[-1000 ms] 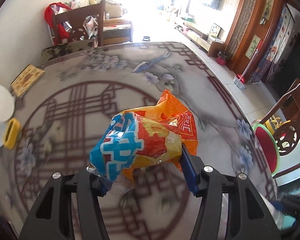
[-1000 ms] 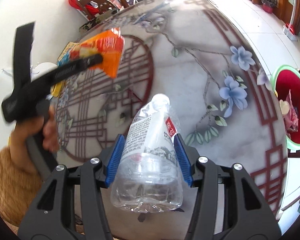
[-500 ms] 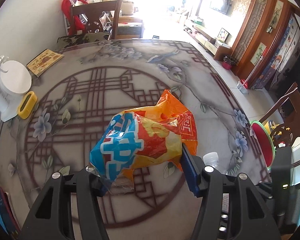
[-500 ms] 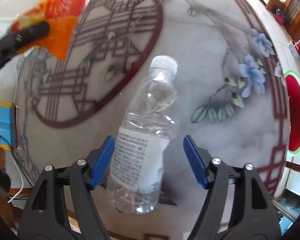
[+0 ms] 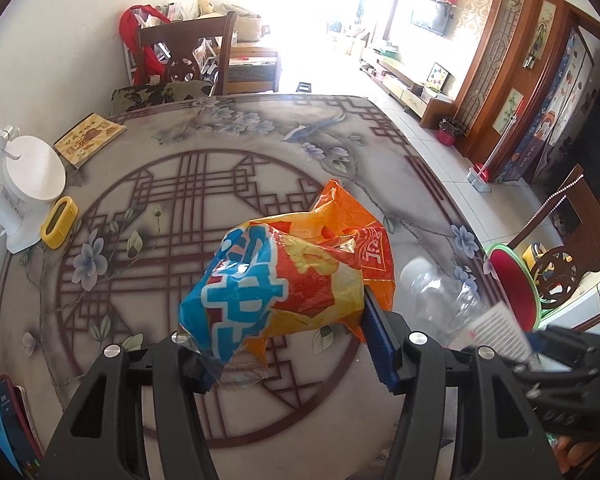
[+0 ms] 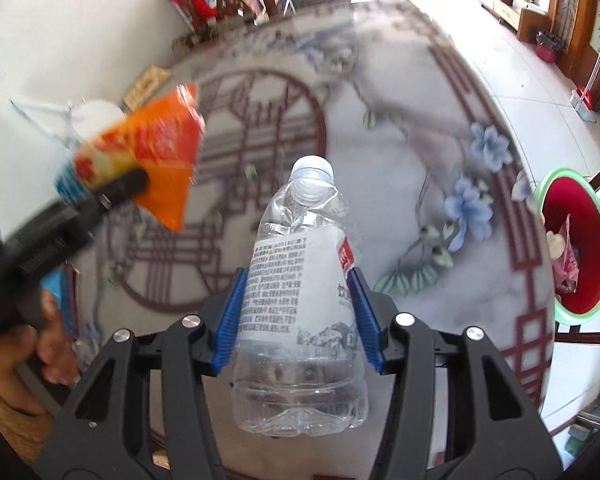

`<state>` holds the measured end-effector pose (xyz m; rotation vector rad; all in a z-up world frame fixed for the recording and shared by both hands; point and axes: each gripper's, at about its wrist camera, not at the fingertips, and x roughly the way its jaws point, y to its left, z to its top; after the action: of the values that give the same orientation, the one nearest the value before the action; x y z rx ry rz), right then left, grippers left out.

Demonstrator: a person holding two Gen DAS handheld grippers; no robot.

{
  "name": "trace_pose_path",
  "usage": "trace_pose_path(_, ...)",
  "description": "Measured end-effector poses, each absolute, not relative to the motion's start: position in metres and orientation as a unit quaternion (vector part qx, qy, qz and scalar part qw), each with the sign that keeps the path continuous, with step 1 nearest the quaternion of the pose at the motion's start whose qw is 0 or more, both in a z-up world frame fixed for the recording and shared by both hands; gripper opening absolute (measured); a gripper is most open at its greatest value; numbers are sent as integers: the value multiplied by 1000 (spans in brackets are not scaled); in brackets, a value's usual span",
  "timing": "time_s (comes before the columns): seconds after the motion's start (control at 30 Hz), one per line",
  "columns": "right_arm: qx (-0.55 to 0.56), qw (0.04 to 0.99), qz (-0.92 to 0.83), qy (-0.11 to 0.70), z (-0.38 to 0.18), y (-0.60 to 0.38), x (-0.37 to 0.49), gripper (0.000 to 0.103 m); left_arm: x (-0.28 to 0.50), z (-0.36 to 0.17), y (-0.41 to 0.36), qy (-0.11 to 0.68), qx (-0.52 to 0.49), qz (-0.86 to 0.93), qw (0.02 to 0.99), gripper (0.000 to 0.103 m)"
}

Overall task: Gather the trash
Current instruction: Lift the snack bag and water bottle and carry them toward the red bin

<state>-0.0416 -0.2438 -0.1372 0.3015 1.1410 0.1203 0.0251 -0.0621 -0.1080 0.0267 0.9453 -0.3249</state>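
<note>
A: Between the left gripper (image 5: pixel 292 344) fingers, what's held?

B: Crumpled snack bag (image 5: pixel 288 280), orange, yellow and blue. Jaws clamped narrow on its lower part, blue pads pressing both sides. Bag is off the table (image 5: pixel 180 408), sticking up and forward past the fingertips.

A: Right gripper (image 6: pixel 298 320)?

B: Closed on a clear plastic bottle (image 6: pixel 300 296), pads gripping the labelled middle. Base toward the camera, white cap pointing away. Shoulder looks dented. It's lifted, not touching the table.

A: Room around them?

B: Both held over the near part of the table, patterned top bare under them. In the right wrist view the left gripper with the bag sits up to the left, well apart from the bottle. In the left wrist view the bottle shows blurred just right of the left gripper's right finger.

A: Edges?

B: Right edge of the table curves close past the bottle. Just beyond it, lower, a red basin with green rim (image 6: pixel 572 240), some trash already inside. Tile floor beyond that.

A: Left side?

B: White lamp base (image 5: pixel 34 172), yellow case (image 5: pixel 59 222) just beside it, booklet (image 5: pixel 90 139) further back near the wall. Phone (image 5: pixel 10 416) at the near left edge. All well apart from the bag.

A: Far end?

B: Wooden chair (image 5: pixel 188 56) at the far table edge, red bag hanging behind it.
</note>
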Motion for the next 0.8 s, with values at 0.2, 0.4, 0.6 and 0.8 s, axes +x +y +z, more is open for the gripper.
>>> trace_pose_path(0.2,154,846,56,507,-111,-255,-41,49,23,-103,-74,449,16,-165,878,56)
trace_pose_path(0.4,156,854,48,494,-101,-267,-44,44,24,-103,-89,452,19,-176,874,56)
trace_pose_path(0.6,171,851,39,495,-103,-294,-43,8,26,-103,-115,454,20,-192,870,56)
trace_pose_path(0.8,90,827,45,553,-125,-309,-51,89,27,-110,-125,467,23,-193,863,56)
